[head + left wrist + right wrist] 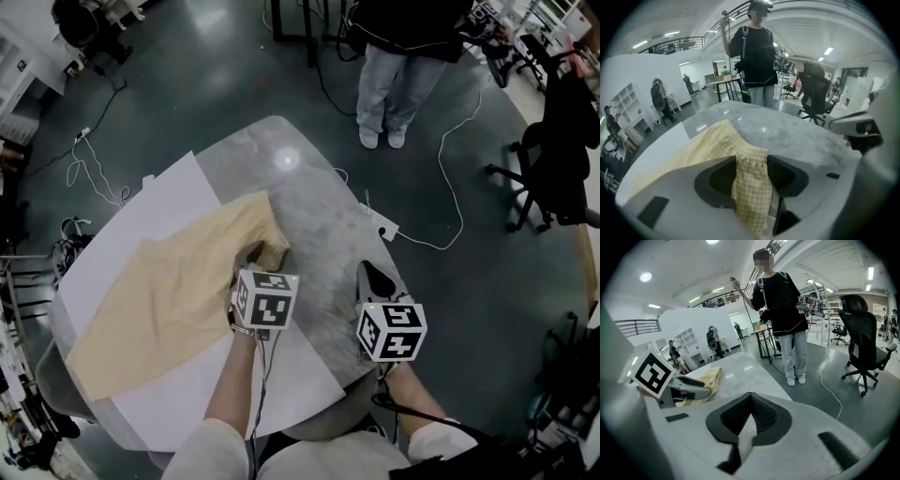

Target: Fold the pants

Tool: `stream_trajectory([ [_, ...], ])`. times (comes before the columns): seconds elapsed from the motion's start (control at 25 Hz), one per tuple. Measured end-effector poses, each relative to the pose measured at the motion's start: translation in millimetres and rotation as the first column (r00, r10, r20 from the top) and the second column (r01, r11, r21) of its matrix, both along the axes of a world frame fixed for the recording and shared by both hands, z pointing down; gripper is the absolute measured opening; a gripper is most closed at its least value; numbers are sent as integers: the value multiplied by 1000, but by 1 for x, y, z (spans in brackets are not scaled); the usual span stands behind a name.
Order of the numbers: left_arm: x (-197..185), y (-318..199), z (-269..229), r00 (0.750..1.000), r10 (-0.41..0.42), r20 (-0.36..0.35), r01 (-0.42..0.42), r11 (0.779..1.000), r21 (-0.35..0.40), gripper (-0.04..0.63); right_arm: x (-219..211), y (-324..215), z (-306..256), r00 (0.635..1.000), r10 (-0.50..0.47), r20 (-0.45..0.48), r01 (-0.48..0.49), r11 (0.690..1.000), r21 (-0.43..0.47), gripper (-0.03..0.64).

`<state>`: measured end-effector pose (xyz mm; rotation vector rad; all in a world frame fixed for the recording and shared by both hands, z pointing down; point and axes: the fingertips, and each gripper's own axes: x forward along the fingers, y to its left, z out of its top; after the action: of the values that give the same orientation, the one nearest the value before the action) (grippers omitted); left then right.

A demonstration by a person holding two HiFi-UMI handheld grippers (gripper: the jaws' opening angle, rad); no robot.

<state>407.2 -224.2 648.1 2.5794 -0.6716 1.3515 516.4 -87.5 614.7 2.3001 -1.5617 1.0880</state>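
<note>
On the tabletop [309, 159] the pants [169, 300] lie spread; the left gripper [751, 174] has its jaws apart around the waistband [746, 151] (nothing clamped yet), and the right gripper [750, 399] has its jaws together, empty. Next, I think: clamp, then fold.

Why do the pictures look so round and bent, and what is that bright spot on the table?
Head view: the spot is likely lamp glare off the table. Left gripper view: a wide lens bends the room into a circle with black corners, yet the yellow pants look sharp. Right gripper view: same bulge; the ceiling lamps blow out white.
</note>
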Motion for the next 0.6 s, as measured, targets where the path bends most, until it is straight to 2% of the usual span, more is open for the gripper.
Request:
stream_trajectory([
  [0.16,11,7,7,998,54,27,-54,999,-2,205,3,-4,4,1000,2,6,-2,1000,-1,-8],
  [0.44,12,3,15,999,29,31,-26,996,-82,192,8,-10,7,1000,3,9,-3,1000,-3,-8],
  [0.6,10,0,15,999,21,33,-16,992,-122,150,7,-9,10,1000,1,18,-1,1000,-8,-8],
])
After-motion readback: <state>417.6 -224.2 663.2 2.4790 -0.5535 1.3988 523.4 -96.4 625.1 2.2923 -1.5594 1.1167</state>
